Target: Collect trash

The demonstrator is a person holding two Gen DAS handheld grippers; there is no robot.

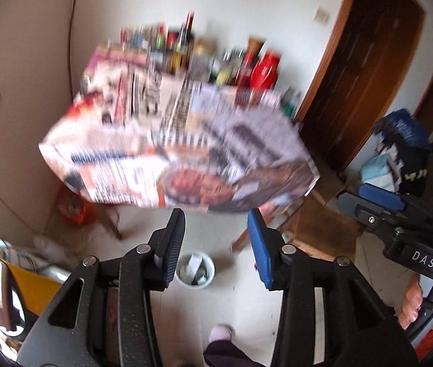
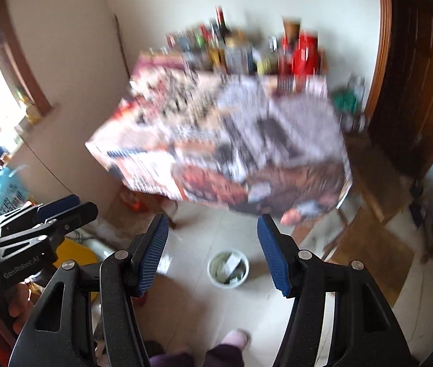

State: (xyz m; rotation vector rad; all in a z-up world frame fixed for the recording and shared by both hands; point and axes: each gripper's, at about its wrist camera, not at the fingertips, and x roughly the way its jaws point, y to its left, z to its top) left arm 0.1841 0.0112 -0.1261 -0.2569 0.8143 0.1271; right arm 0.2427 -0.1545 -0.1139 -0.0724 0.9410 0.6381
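A small white trash bin [image 1: 195, 270] stands on the tiled floor below the table's near edge and holds several pieces of paper trash; it also shows in the right wrist view [image 2: 228, 269]. My left gripper [image 1: 216, 235] is open and empty, held high above the bin. My right gripper [image 2: 213, 244] is open and empty too, also above the bin. Each gripper shows from the side in the other's view, the right one [image 1: 378, 202] and the left one [image 2: 54, 211]. Both views are motion-blurred.
A table [image 1: 179, 140] covered with newspaper stands ahead against the wall, with several bottles and a red container [image 1: 265, 70] along its back edge. A brown door [image 1: 366, 70] is at the right. Clutter and a yellow object [image 1: 36, 287] lie at the left. My foot [image 1: 221, 333] is on the floor.
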